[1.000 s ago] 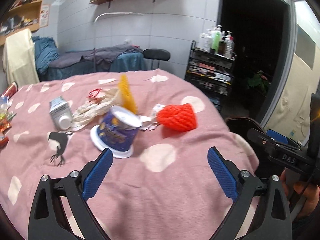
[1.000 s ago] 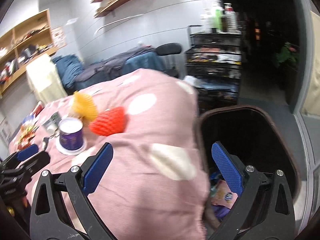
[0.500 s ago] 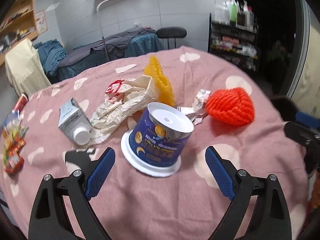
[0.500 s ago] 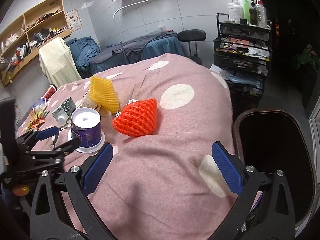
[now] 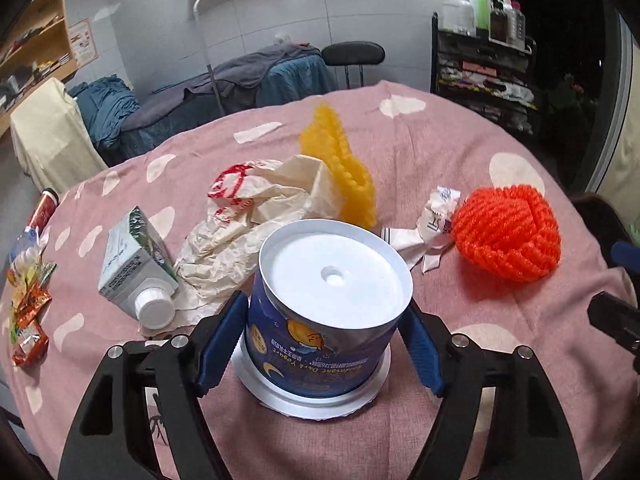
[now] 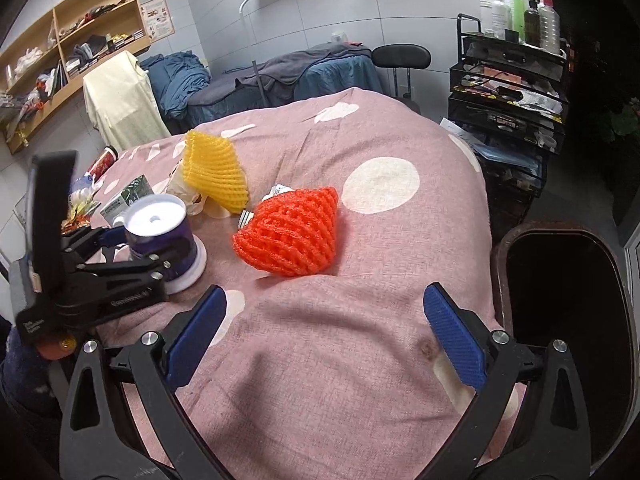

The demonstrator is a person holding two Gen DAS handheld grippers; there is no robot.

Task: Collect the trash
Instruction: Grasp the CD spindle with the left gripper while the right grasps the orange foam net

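Observation:
A blue yogurt tub [image 5: 326, 312] stands upside down on its white lid on the pink spotted tablecloth [image 5: 460, 152]. My left gripper [image 5: 320, 342] is open, its blue pads on either side of the tub, close to its walls. The tub also shows in the right wrist view [image 6: 160, 236]. My right gripper [image 6: 324, 336] is open and empty above the cloth, short of an orange foam net [image 6: 290, 238]. A dark trash bin [image 6: 560, 308] stands beside the table at right.
Behind the tub lie a crumpled paper bag [image 5: 256, 220], a yellow foam net [image 5: 340, 168], a small carton [image 5: 134, 268], a crumpled wrapper [image 5: 432, 220] and the orange net [image 5: 506, 232]. Snack wrappers [image 5: 28, 300] lie at the left edge.
My left gripper has moved forward and down until its pads flank the tub. My right gripper has swung left from the bin toward the orange net.

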